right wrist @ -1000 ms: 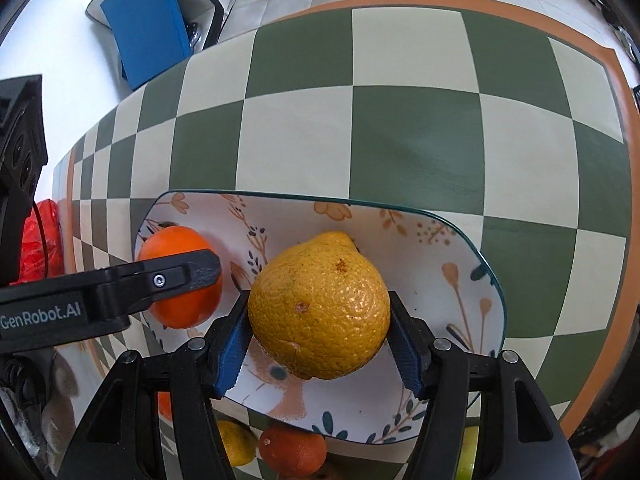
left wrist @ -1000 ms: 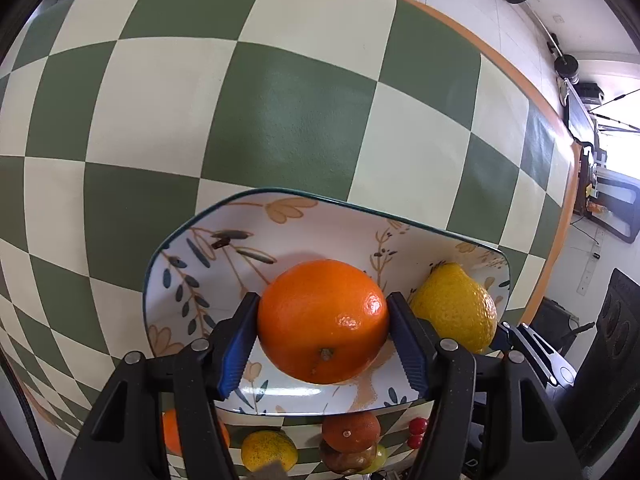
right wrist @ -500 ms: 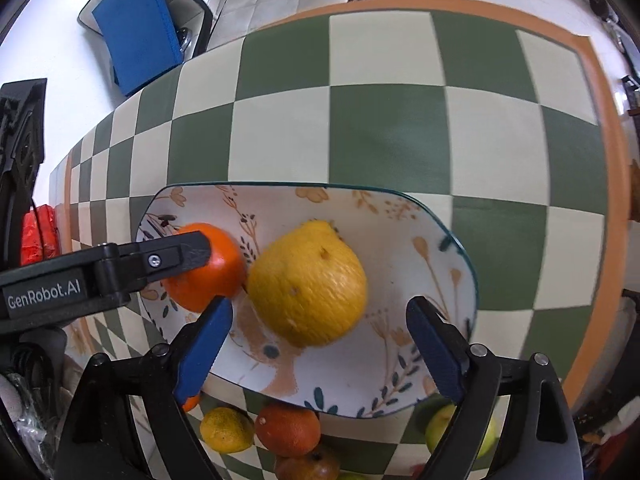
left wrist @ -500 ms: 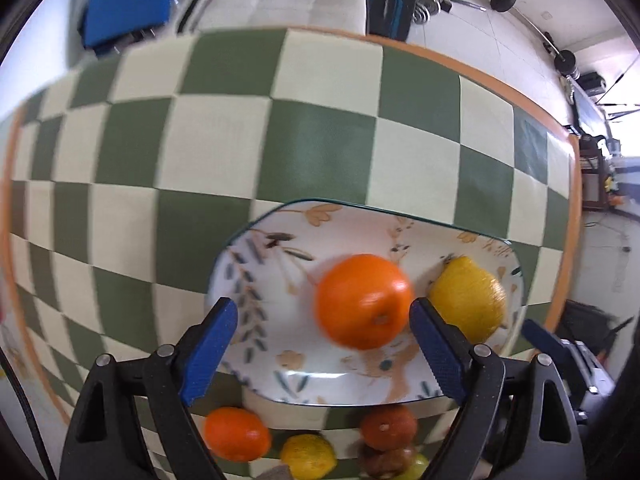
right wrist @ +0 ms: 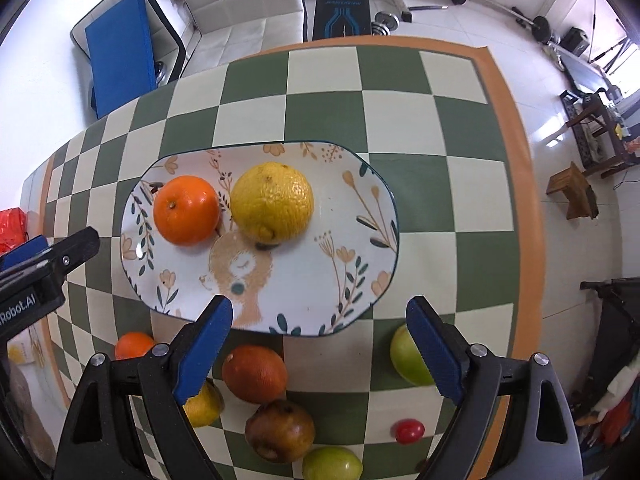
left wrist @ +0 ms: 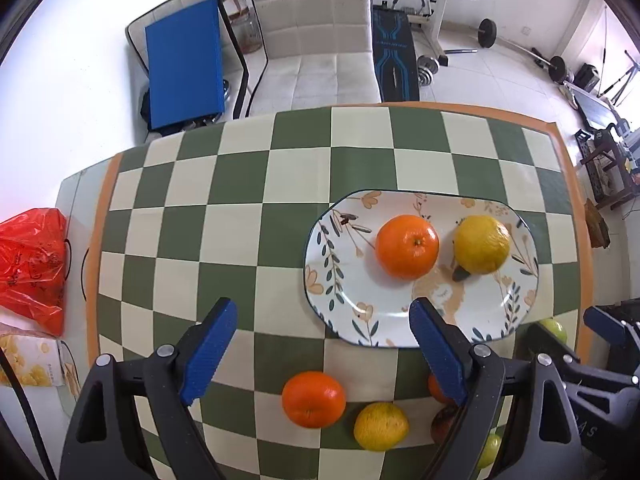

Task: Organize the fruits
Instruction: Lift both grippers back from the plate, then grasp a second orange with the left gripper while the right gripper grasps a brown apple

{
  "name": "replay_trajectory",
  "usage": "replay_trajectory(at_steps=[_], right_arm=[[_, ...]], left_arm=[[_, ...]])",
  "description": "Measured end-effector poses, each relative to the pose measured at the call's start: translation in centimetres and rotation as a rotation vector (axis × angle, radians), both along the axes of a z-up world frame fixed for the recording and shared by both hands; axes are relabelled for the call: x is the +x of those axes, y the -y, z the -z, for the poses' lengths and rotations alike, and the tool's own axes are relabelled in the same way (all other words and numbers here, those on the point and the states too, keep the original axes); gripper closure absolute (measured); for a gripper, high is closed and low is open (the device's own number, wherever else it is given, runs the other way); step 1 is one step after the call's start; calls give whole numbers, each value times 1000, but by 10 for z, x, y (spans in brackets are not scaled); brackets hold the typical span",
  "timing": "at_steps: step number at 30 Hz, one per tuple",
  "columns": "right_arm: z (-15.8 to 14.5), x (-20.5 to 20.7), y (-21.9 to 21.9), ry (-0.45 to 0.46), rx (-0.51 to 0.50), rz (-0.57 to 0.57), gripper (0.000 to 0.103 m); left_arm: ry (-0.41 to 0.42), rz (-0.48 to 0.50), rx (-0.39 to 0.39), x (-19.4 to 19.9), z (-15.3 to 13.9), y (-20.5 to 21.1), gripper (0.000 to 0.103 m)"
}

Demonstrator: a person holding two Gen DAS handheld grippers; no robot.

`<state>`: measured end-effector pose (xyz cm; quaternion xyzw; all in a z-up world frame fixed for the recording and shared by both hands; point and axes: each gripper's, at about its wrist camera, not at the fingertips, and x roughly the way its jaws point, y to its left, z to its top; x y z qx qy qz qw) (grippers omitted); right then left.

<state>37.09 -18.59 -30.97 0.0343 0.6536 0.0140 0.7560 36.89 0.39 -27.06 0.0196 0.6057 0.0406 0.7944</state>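
Both hand-held grippers, left [left wrist: 320, 350] and right [right wrist: 318, 350], gape wide, empty, nearer than the plate [right wrist: 360, 280] holding 2 fruits.

A home, its dining corner doubling as a gym. Beyond the hand-held gripper [left wrist: 320, 356], past the checkered surface [left wrist: 240, 184], stands a padded white chair [left wrist: 312, 40]. Behind it are a weight bench [left wrist: 394, 60] and barbells [left wrist: 520, 46] on tiled floor

In the left wrist view, the left gripper's [left wrist: 320, 344] right finger [left wrist: 438, 350] covers most of a reddish fruit [left wrist: 436, 390] and a brown fruit [left wrist: 442, 424] behind it. A green fruit [left wrist: 490, 450] shows only as a sliver (kind unclear). From the right wrist, a yellow fruit [right wrist: 204, 404] sits half hidden under the right gripper's [right wrist: 320, 344] left finger [right wrist: 202, 350], and a lime-green fruit [right wrist: 332, 464] is cut by the bottom edge.
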Motion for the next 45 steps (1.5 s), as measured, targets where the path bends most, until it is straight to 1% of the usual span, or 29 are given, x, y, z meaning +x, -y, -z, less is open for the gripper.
replay_trajectory(at_steps=[10, 15, 20, 29, 33, 35, 36, 37, 38, 39, 41, 42, 44, 45], right_arm=[[-62, -43, -8, 150, -29, 10, 12], [-94, -68, -8, 205, -26, 9, 12], [-122, -95, -5, 252, -27, 12, 12], [-153, -127, -4, 311, -2, 20, 12], [-159, -131, -8, 322, 9, 18, 12], [-160, -130, -9, 324, 18, 16, 12], [-159, -128, -10, 325, 19, 16, 12], [-157, -127, -11, 323, 20, 14, 12], [-154, -125, -11, 315, 29, 15, 12], [-150, -123, -11, 304, 39, 17, 12], [-137, -118, -12, 272, 62, 14, 9], [-127, -115, -11, 252, 77, 17, 8], [-108, -107, -10, 207, 94, 18, 8], [-90, -103, -10, 164, 105, 22, 8]], left_arm=[[115, 20, -31, -48, -59, 5, 15], [163, 35, -35, -71, -84, 8, 15], [189, 49, -41, -90, -100, 10, 15], [219, 21, -57, -105, -113, 5, 15], [220, 8, -74, -105, -114, 1, 15], [210, 5, -73, -101, -110, 0, 15], [201, 4, -68, -99, -107, -2, 11], [187, -3, -60, -96, -101, -4, 2], [182, -11, -54, -94, -97, -7, 1], [176, -23, -40, -93, -91, -10, 1], [153, -41, -11, -89, -78, -18, 1], [143, -49, 4, -86, -71, -22, 1], [95, -67, 21, -82, -52, -32, 1], [71, -77, 32, -79, -41, -37, 1]])
